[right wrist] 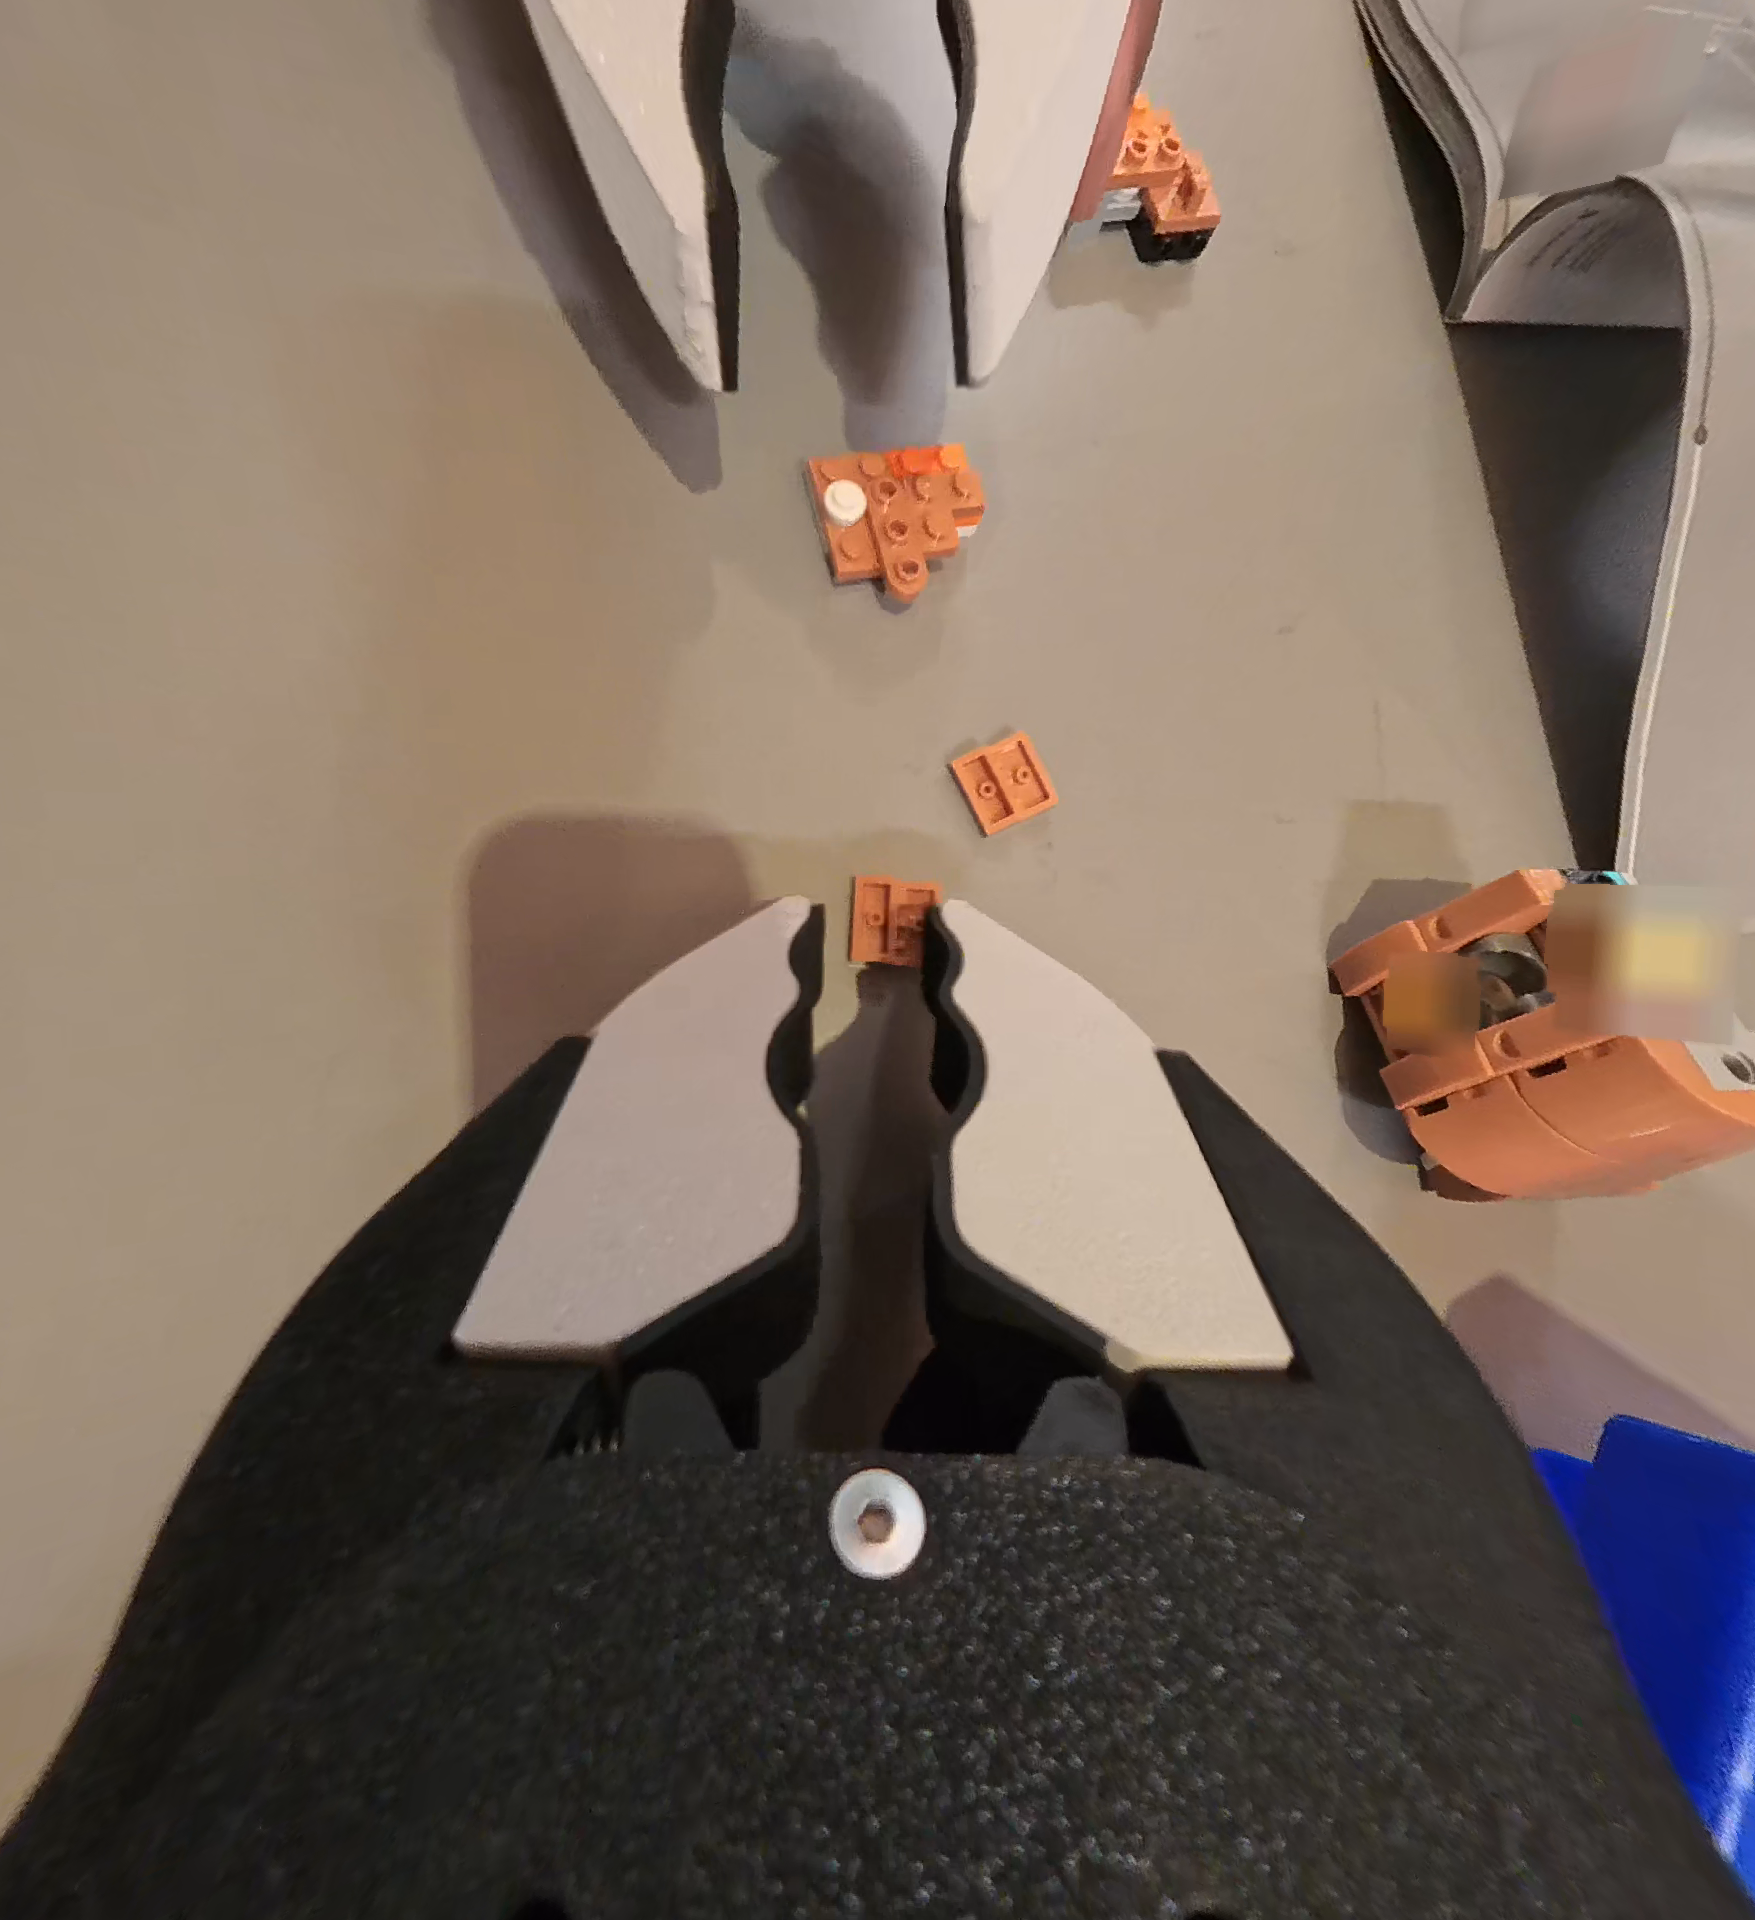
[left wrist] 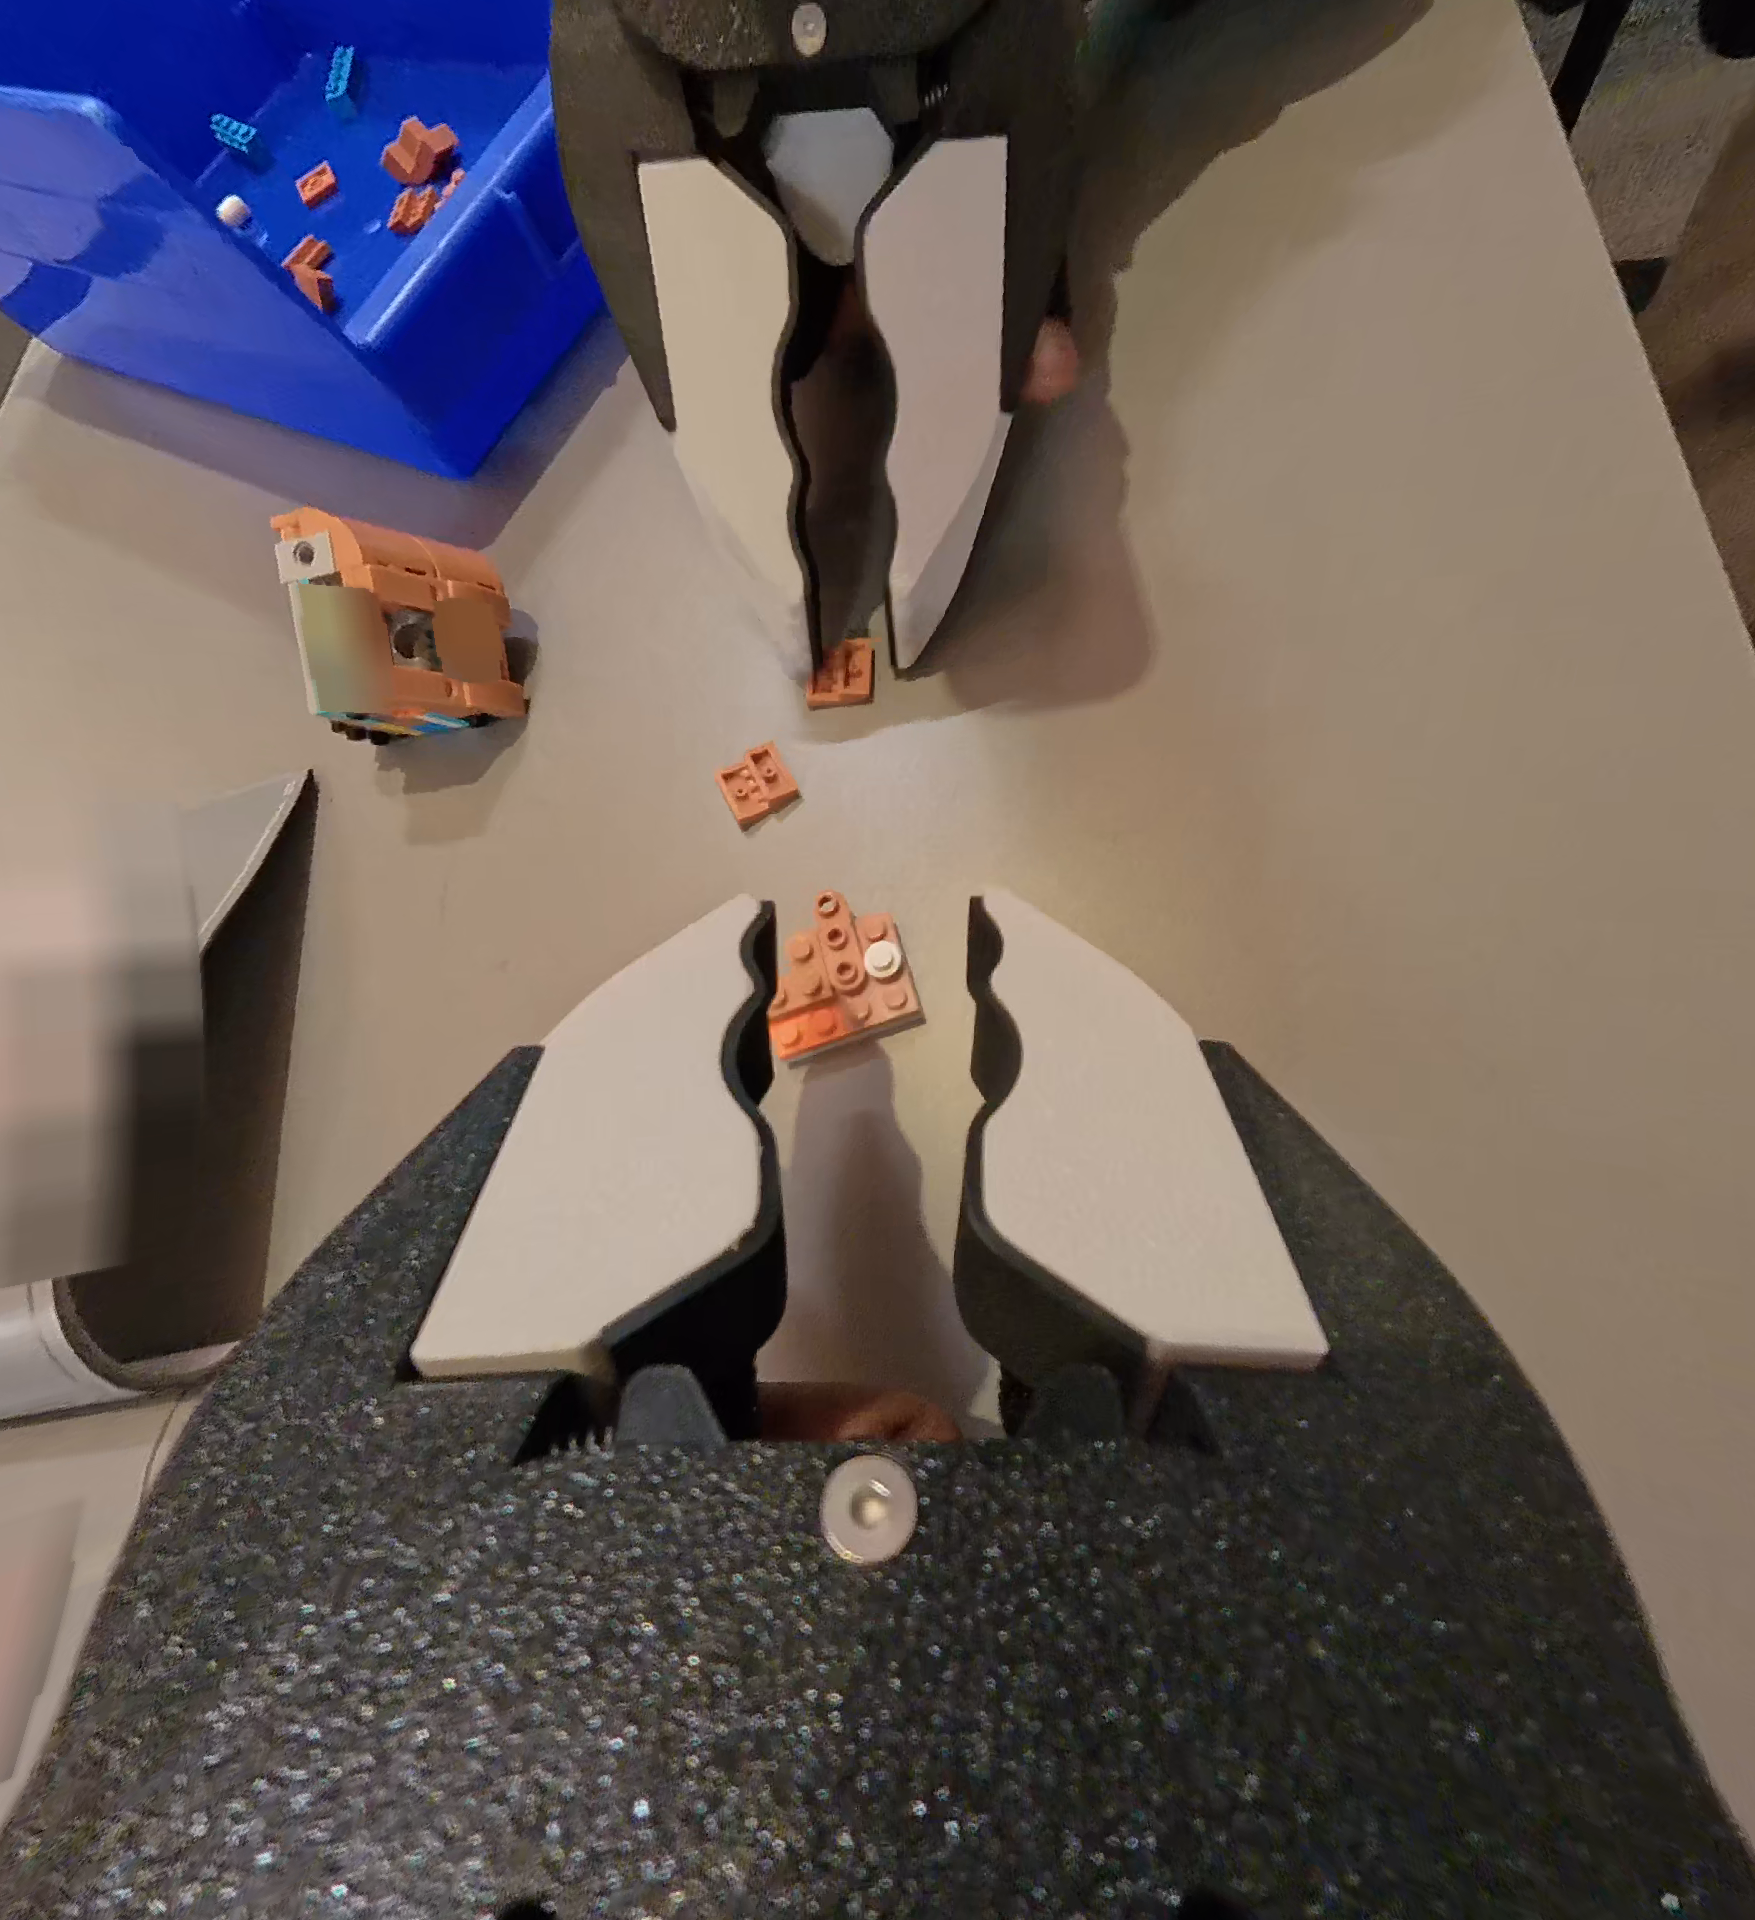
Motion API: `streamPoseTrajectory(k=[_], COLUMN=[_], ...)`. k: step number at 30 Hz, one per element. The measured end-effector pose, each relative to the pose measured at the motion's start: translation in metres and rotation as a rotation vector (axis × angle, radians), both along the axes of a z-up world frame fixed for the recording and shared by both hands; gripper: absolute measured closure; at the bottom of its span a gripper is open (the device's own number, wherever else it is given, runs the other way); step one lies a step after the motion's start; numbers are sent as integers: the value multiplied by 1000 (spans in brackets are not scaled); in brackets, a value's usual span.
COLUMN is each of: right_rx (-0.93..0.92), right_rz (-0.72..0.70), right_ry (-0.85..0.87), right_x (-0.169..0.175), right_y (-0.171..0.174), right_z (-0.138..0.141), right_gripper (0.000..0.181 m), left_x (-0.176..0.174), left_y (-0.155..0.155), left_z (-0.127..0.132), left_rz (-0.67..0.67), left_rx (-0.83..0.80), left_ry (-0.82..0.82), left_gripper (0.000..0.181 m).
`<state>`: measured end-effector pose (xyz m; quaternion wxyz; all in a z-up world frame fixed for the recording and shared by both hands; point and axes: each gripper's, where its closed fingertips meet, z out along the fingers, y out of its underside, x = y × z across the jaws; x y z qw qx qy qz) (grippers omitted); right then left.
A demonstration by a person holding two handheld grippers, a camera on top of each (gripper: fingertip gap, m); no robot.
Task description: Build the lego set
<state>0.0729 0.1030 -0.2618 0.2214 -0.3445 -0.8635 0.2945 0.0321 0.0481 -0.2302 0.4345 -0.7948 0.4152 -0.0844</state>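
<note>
Lego plate (right wrist: 892,935) sits between right gripper's (right wrist: 875,914) parted tips; left gripper (left wrist: 868,914) spread.

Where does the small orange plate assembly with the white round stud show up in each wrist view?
Left wrist view: the stud assembly lies at centre, between the left gripper fingertips.
Right wrist view: upper centre, just below the left gripper.
Shared landmark: the loose orange plate between the two grippers.
</note>
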Motion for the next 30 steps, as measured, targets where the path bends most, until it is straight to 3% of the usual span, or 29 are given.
streamPoseTrajectory(k=[2, 8, 17, 23, 30], right_rx=[8, -7, -390, -507, -582], right_rz=[-9, -36, 42, 73, 68], right_ry=[-2, -23, -24, -38, -38], right_x=[-1, -3, -6, -7, -9], right_y=[0, 0, -48, -65, -68], right_z=[-1, 0, 44, 58, 65], right_gripper=[173, 173, 173, 174, 174], left_x=[5, 13, 21, 28, 31], left_y=[1, 8, 7, 3, -1], left_z=[0, 2, 6, 14, 17], left_rz=[-9, -5, -72, -117, -78], left_rx=[2, 37, 236, 314, 340], left_ry=[1, 19, 210, 211, 227], left_gripper=[146, 146, 154, 167, 177])
